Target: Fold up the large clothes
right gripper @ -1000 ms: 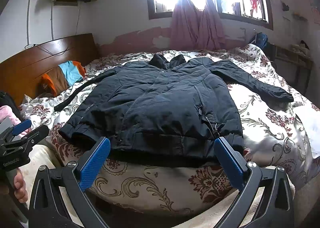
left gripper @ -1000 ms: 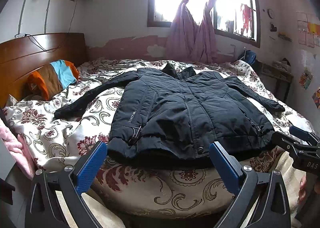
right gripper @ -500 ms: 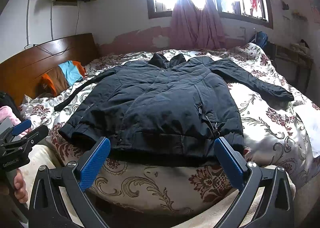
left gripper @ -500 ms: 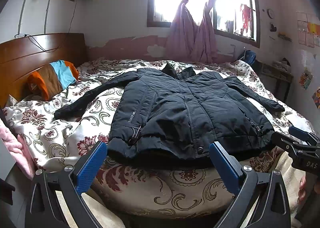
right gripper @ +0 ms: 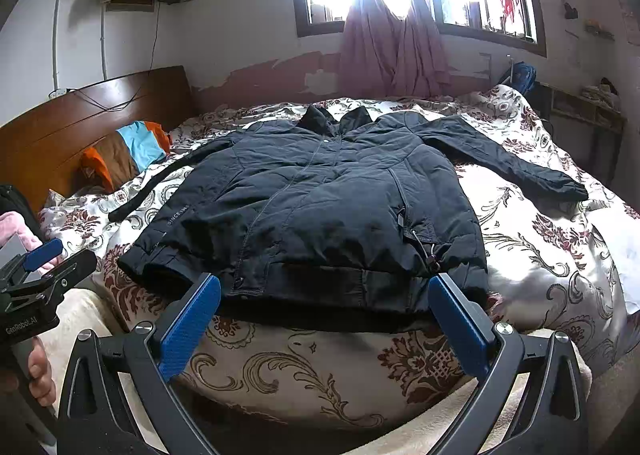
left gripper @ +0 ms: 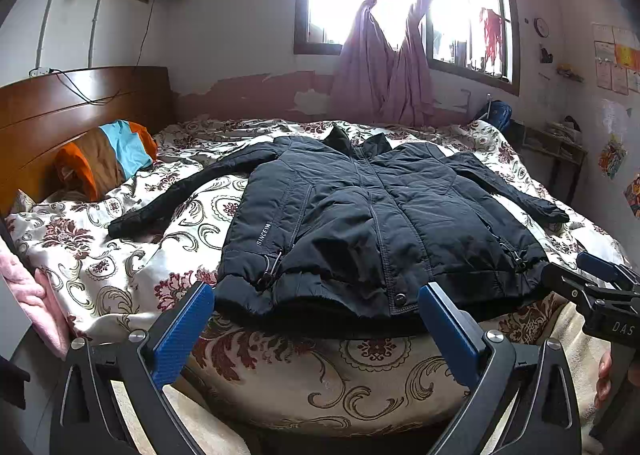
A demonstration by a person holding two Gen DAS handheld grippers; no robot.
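A dark navy padded jacket (left gripper: 372, 215) lies flat, front up and zipped, on the floral bedspread (left gripper: 132, 255), both sleeves spread out to the sides. It also shows in the right wrist view (right gripper: 320, 207). My left gripper (left gripper: 316, 295) is open and empty, held just short of the jacket's hem at the near bed edge. My right gripper (right gripper: 324, 287) is open and empty, also just short of the hem. Each gripper shows at the edge of the other's view.
A wooden headboard (left gripper: 60, 115) with an orange, brown and blue pillow (left gripper: 104, 159) stands at the left. A window with pink curtains (left gripper: 384, 67) is behind the bed. A small table (left gripper: 556, 151) stands at the right wall. A pink cloth (left gripper: 28, 287) lies at the left edge.
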